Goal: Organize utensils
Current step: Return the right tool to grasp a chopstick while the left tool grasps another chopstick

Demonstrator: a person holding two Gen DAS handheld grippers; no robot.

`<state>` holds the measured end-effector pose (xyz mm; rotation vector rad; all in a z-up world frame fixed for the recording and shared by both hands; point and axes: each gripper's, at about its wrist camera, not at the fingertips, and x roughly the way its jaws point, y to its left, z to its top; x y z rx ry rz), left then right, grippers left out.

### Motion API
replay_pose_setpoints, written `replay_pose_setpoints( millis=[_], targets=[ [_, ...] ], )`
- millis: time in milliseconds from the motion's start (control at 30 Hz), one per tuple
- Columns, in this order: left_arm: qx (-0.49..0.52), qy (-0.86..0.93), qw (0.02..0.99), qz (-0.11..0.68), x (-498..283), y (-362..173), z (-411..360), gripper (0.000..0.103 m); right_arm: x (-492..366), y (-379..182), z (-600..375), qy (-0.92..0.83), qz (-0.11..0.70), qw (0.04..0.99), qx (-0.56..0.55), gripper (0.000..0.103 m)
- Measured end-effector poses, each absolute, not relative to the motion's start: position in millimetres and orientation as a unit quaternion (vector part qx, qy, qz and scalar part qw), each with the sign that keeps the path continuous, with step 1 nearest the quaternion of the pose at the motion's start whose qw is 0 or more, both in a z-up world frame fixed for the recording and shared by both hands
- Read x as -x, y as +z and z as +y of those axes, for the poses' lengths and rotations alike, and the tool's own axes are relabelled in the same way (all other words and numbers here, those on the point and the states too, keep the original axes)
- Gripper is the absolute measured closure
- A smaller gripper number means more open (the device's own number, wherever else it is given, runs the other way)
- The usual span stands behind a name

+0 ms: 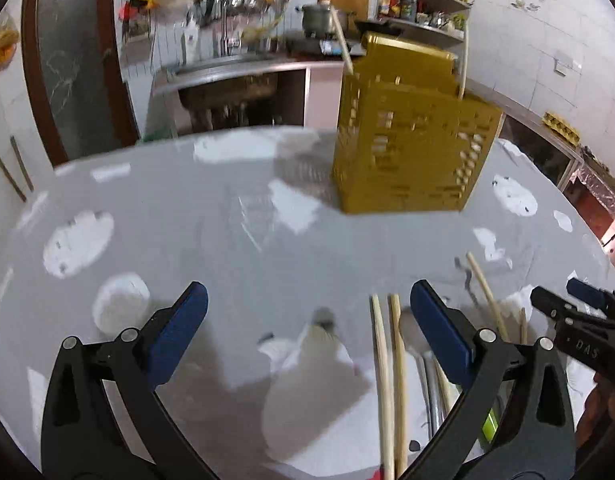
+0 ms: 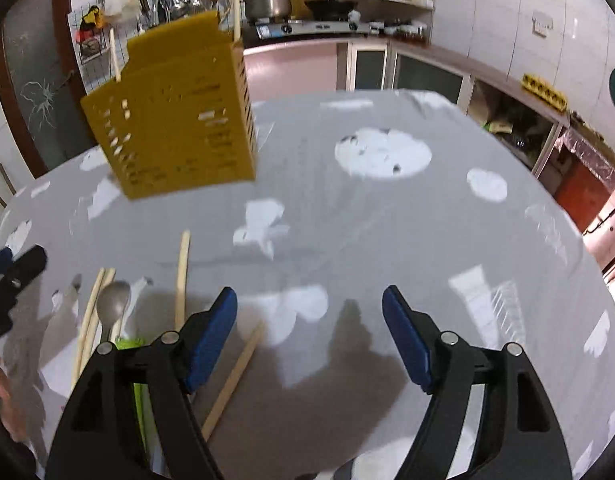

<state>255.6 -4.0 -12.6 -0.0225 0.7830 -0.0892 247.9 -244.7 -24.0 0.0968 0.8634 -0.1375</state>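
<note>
Both my left tool (image 1: pixel 307 308) and my right tool (image 2: pixel 309 310) gape wide with nothing held, hovering over the grey patterned surface (image 2: pixel 387 240). The chopsticks (image 1: pixel 389 380) and metal spoon (image 2: pixel 112 304) lie loose between them, well short of the yellow slotted holder (image 1: pixel 411 148), which already has two sticks upright in it. The chopsticks look light, stiff and prone to rolling, so I'd pinch one mid-length, and the spoon, likely slick, by its handle; the only writing I can read is "DAS" on the right tool's body.
</note>
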Motion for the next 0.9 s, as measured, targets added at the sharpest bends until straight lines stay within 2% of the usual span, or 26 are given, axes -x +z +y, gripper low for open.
replay_pose_setpoints(
  millis=[67,200,267,333,400,467,633,767,900],
  targets=[
    [0.023,-0.039,0.918,0.393,-256.3,-20.6,-3.7,0.005,-245.9,-27.2,-239.6,-0.066,0.425,0.902,-0.047,0.031],
    [0.025,-0.032,0.912,0.407,-257.5,-33.5,-7.3,0.005,-247.3,-39.1,-229.8,-0.062,0.452,0.888,-0.051,0.051],
    [0.021,-0.028,0.911,0.410,-257.6,-36.9,-9.6,0.005,-249.7,-44.0,-227.1,-0.063,0.460,0.884,-0.052,0.053],
    [0.017,-0.025,0.911,0.411,-258.8,-38.0,-12.3,0.005,-249.5,-44.0,-224.9,-0.062,0.459,0.884,-0.054,0.058],
    [0.014,-0.022,0.910,0.413,-261.2,-39.4,-13.7,0.005,-250.5,-43.5,-222.4,-0.050,0.460,0.885,-0.057,0.075],
    [0.014,-0.024,0.907,0.420,-264.0,-42.0,-14.5,0.005,-251.9,-43.8,-218.7,-0.033,0.461,0.885,-0.056,0.088],
    [0.009,-0.028,0.903,0.428,-263.3,-47.1,-14.8,0.005,-263.3,-42.4,-225.1,0.005,0.462,0.885,-0.056,0.089],
    [0.009,-0.033,0.899,0.436,-265.3,-50.5,-14.8,0.005,-283.2,-37.7,-237.6,0.004,0.468,0.884,-0.014,0.089],
    [0.009,-0.037,0.892,0.450,-269.3,-56.6,-15.8,0.010,-299.8,-35.8,-246.8,0.001,0.470,0.883,0.013,0.089]
  ],
)
